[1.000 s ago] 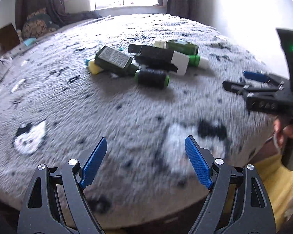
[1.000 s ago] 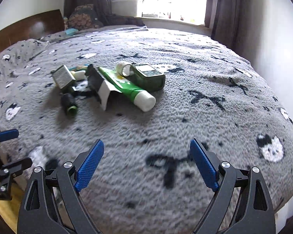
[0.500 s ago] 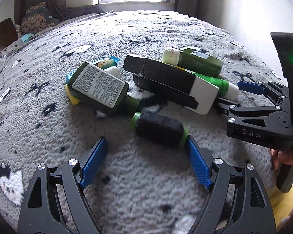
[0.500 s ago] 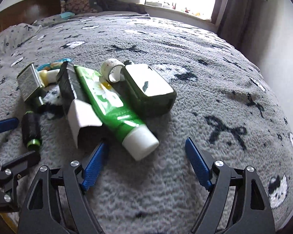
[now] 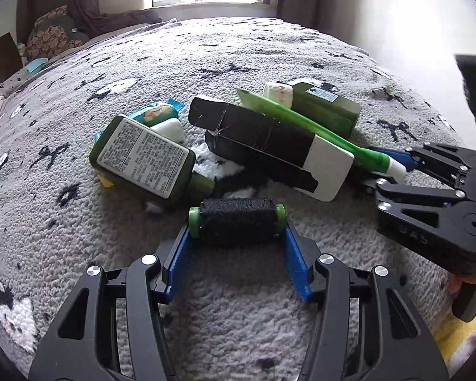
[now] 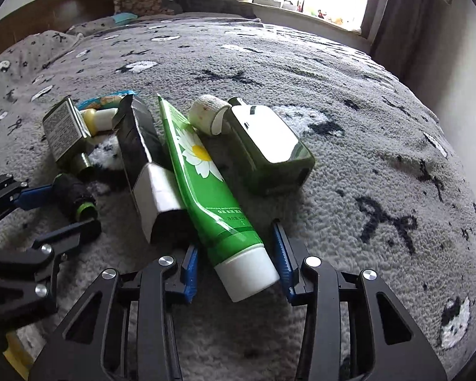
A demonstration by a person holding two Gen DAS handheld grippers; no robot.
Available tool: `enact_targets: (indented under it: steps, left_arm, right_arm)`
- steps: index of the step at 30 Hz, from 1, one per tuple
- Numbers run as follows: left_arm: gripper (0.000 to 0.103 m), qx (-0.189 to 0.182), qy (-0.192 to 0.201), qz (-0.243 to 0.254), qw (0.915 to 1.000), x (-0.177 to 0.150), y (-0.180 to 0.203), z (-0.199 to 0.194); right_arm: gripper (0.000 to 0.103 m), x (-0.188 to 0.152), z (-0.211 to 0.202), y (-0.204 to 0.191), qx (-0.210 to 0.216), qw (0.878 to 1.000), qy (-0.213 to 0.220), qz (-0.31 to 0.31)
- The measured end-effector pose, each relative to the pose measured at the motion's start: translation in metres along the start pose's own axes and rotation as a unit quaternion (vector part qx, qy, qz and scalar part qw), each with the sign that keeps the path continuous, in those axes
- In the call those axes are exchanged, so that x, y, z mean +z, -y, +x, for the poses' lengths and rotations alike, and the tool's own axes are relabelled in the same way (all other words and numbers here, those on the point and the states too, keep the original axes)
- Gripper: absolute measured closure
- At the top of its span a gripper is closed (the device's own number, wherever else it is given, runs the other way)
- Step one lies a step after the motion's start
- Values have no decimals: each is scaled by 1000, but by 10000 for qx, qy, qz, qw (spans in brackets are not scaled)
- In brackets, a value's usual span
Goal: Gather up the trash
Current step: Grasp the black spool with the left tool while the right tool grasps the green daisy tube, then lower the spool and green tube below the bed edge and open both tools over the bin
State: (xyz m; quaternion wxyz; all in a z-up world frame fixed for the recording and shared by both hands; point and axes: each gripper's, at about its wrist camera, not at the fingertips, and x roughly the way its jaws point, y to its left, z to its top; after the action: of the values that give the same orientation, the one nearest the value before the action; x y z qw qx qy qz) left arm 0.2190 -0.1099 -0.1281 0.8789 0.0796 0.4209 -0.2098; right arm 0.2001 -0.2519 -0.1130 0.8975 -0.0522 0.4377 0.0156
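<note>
Two pieces of trash are being taken at the same time, one by each hand-held gripper. The spool of black thread [image 5: 236, 222] lies on its side on the bed [image 5: 269, 50], at the near side of the pile and close to the bed's near edge. The left hand-held gripper [image 5: 236, 243] has one blue pad at each green end of the spool and its jaws are closing; the pads look to be already touching the ends. It takes the spool by the ends probably because the flat ends give a firmer hold than the soft round thread.

The green tube [image 6: 206, 184] lies with its white cap toward the same near edge. The right hand-held gripper [image 6: 238, 266] stands around the cap end and its jaws are closing too. The right pad seems to touch the tube; at the left pad a small gap may remain, so I judge this grip not yet finished. The cap end is the stiff part, so it is a sensible place to hold.

Against the tube lean a black and white carton [image 6: 149, 171] and a dark green bottle [image 6: 266, 146]. A roll of white tape [image 6: 208, 114], a second green bottle [image 5: 142, 158], a small white bottle [image 5: 171, 127] and a blue wrapper [image 5: 155, 109] lie farther from the edge. Lifting the tube may disturb the carton.
</note>
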Motion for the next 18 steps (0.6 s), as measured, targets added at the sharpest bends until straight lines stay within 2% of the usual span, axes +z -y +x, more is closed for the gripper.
enact_targets:
  steps: [6, 12, 18]
  left_arm:
    - [52, -27, 12, 153, 9999, -21, 4, -23]
    - [52, -98, 103, 180, 9997, -55, 7, -54]
    - [52, -255, 239, 202, 9992, -85, 12, -88]
  right_arm:
    - [72, -37, -30, 5, 411, 9990, 116, 157]
    - [74, -79, -62, 14, 935, 9937, 295, 547]
    - [74, -117, -104, 9, 1131, 9887, 739, 648]
